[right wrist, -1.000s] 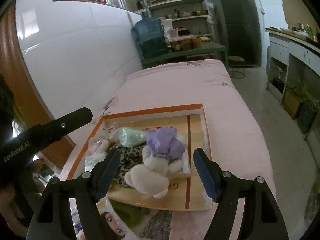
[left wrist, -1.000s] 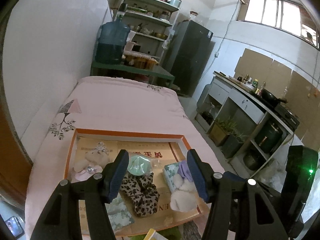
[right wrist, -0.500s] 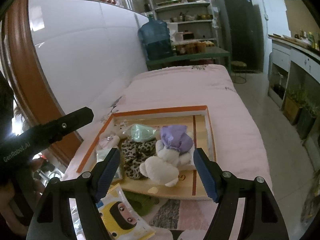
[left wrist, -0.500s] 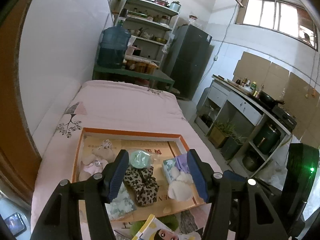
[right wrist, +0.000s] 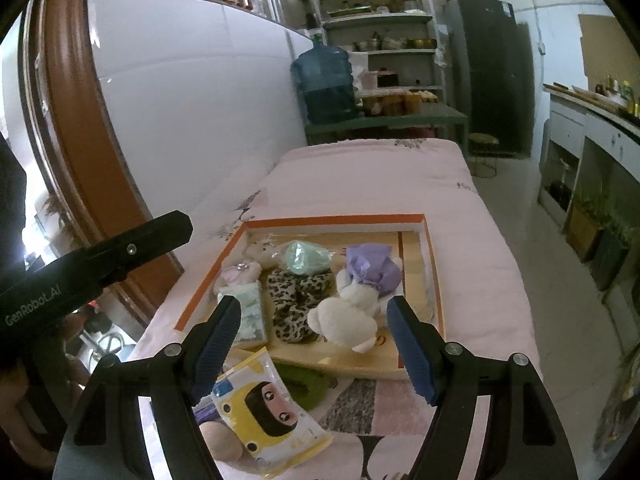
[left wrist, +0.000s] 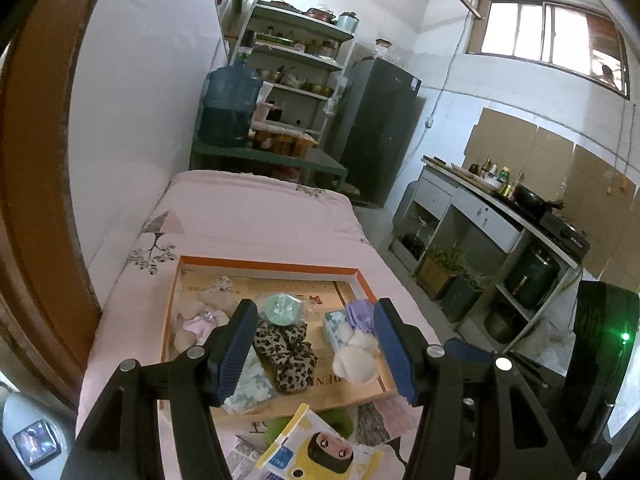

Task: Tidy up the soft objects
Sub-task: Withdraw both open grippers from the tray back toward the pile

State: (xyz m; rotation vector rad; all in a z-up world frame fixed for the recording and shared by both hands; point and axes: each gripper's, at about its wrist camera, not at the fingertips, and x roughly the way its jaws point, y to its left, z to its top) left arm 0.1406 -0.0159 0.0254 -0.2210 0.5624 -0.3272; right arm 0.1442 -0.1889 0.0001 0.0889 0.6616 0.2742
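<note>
Water jug [left wrist: 229,109] near fridge [left wrist: 376,128]; stove [left wrist: 562,229].

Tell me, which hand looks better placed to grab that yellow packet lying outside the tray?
Probably the right gripper: it is open, and the yellow packet lies just below its left finger. The left gripper sees it lower, near the frame's edge.

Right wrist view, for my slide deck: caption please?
Open right tongs hover empty over an orange-rimmed tray of soft toys and scrunchies on a pink bed.

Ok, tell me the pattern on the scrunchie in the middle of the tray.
Leopard print, tan with dark spots. The scrunchie shows best in the right wrist view.
</note>
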